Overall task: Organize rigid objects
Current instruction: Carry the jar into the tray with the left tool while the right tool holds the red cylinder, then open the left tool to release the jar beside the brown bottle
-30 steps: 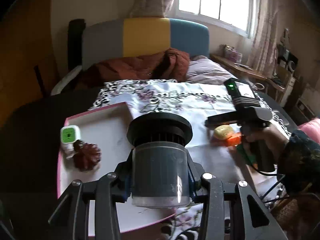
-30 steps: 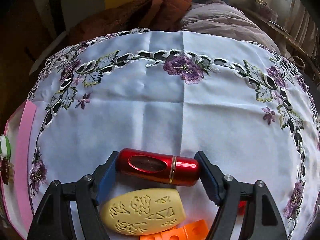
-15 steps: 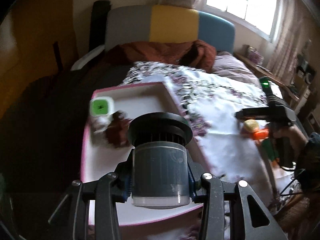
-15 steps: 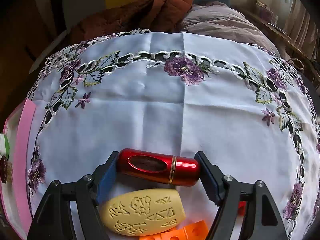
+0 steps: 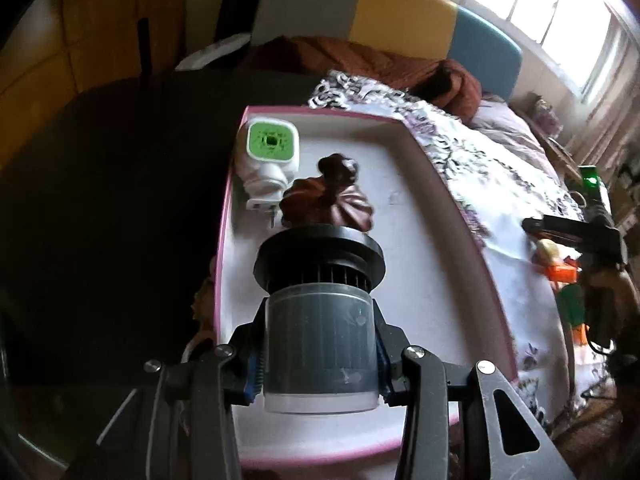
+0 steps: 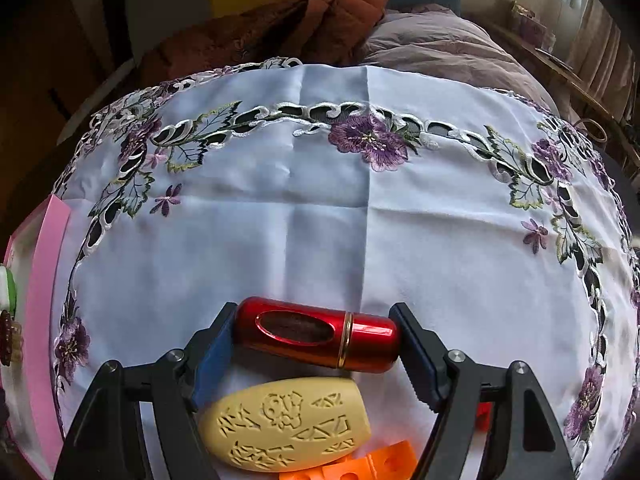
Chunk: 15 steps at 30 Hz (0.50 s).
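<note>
Two hand-held grippers are at work, each seen through its own wrist camera. Nearest in my left view, at bottom centre, the left gripper (image 5: 320, 356) is pinching a grey cylindrical filter (image 5: 320, 344) by its translucent body, black flanged end pointing away, a grip across the smooth barrel that should keep it from rolling. It hangs over the near half of a pink-rimmed tray (image 5: 452, 200), which I judge to be the collecting place, so setting the filter down on bare white floor looks like the step in hand. Just beyond the filter, mid-frame, a dark brown fluted ornament (image 5: 328, 200) already lies in the tray, touching a white plug-in device with a green face (image 5: 272, 144) in the upper left corner; both sit along the left side, leaving room to the right. At the right edge, a person's hand (image 5: 612, 292) holds the other tool. In my right view, at bottom centre, the right gripper (image 6: 316, 344) has its jaws set wide at either end of a red metal tube (image 6: 316, 334) lying crosswise on the embroidered white cloth (image 6: 320, 208); the pads seem to meet its ends, gripping it lengthwise. Nearer the lower edge lie a carved yellow oval (image 6: 284, 424) and an orange block (image 6: 360, 466), not yet sorted. Farthest off, a rust-coloured blanket (image 6: 280, 28) lies on a bed.
</note>
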Each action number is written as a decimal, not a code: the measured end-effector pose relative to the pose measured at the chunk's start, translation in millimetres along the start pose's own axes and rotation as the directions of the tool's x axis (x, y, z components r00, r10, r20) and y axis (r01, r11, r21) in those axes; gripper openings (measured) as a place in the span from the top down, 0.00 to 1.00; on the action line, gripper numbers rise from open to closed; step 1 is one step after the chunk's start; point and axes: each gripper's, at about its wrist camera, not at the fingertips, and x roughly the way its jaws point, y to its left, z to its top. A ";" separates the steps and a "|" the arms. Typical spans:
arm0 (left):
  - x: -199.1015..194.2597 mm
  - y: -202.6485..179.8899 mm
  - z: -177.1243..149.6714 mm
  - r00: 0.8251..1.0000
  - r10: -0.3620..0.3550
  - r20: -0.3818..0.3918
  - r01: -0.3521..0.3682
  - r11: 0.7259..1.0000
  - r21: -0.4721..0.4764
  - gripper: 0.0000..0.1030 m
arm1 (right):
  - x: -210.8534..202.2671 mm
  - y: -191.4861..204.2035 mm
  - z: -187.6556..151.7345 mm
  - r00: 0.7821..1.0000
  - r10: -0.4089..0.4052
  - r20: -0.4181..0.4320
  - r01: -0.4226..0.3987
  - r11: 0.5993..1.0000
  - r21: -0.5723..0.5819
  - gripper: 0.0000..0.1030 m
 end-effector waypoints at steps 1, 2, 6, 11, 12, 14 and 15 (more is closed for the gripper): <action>4.3 2.6 2.6 1.000 0.009 -0.004 -0.009 1.000 -0.010 0.58 | 0.0 0.1 0.0 1.000 0.000 0.000 0.000 1.000 0.000 0.25; 8.1 5.2 5.8 1.000 0.020 -0.004 -0.020 1.000 -0.017 0.58 | -0.1 0.1 0.0 1.000 -0.001 0.000 0.001 1.000 0.000 0.25; 23.0 13.8 17.4 0.999 0.042 -0.021 -0.042 0.998 -0.046 0.57 | 0.4 -0.6 0.3 1.000 -0.001 0.000 0.001 1.000 -0.002 0.25; 24.4 9.5 20.1 0.997 0.076 0.012 -0.076 0.997 -0.013 0.55 | 0.6 -0.5 1.1 1.000 -0.004 0.001 0.004 1.000 -0.003 0.25; 21.9 9.6 19.5 0.997 0.073 0.019 -0.073 0.997 -0.017 0.54 | 0.6 -0.2 1.1 1.000 -0.005 0.002 0.005 1.000 -0.004 0.25; 15.1 9.5 18.2 0.997 0.063 0.037 -0.062 0.998 -0.022 0.48 | 0.6 0.0 1.2 1.000 -0.006 0.002 0.006 1.000 -0.004 0.25; 10.3 8.1 16.6 0.996 0.071 0.052 -0.071 0.997 -0.017 0.45 | 0.7 0.4 1.1 1.000 -0.007 0.002 0.007 1.000 -0.003 0.25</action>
